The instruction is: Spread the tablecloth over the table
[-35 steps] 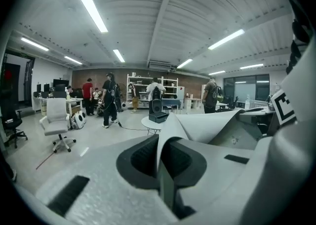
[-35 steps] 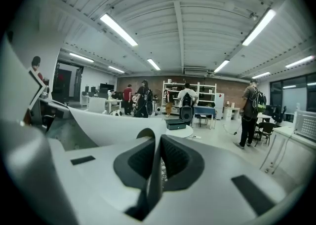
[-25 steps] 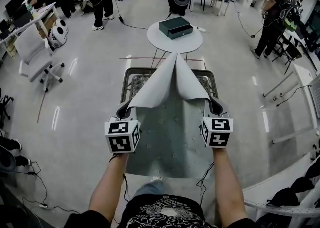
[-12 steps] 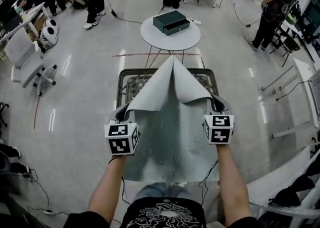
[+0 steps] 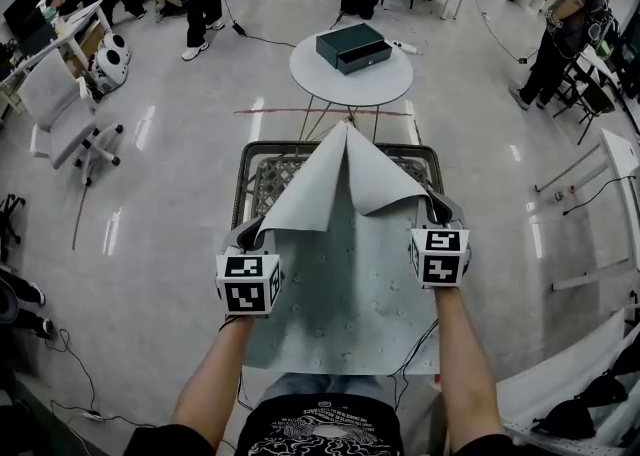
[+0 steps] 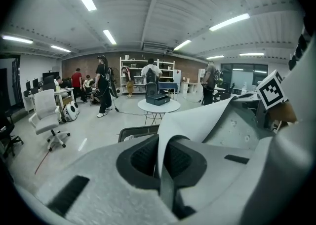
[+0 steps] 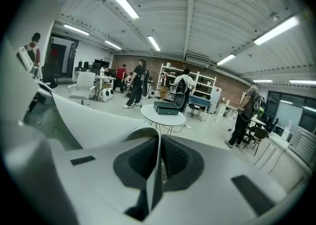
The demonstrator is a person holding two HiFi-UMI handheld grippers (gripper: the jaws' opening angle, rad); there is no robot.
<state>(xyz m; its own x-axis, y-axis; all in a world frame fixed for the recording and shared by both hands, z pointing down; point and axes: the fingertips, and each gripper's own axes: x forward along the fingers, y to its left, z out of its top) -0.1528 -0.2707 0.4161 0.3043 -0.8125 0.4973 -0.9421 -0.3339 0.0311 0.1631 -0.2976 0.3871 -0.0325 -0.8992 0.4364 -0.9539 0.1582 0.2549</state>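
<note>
A pale grey tablecloth (image 5: 340, 244) lies over the near part of a dark-framed table (image 5: 262, 151), its far part folded up into a peak (image 5: 347, 129). My left gripper (image 5: 245, 235) is shut on the cloth's left fold; the cloth's edge (image 6: 163, 155) runs pinched between its dark pads. At the right side, my right gripper (image 5: 442, 214) is shut on the other fold, with a thin cloth edge (image 7: 157, 167) clamped between its jaws. The table's far end shows bare mesh (image 5: 275, 172). Both forearms reach in from the bottom of the head view.
A round white table (image 5: 350, 69) with a dark green box (image 5: 351, 47) stands just beyond the table. A white office chair (image 5: 62, 116) is at the left. Several people stand at the back and right. Cables (image 5: 70, 369) lie on the floor near my feet.
Both grippers have moved slightly down and toward me with the cloth folds still clamped; the peak of the cloth sits lower over the table's far end.
</note>
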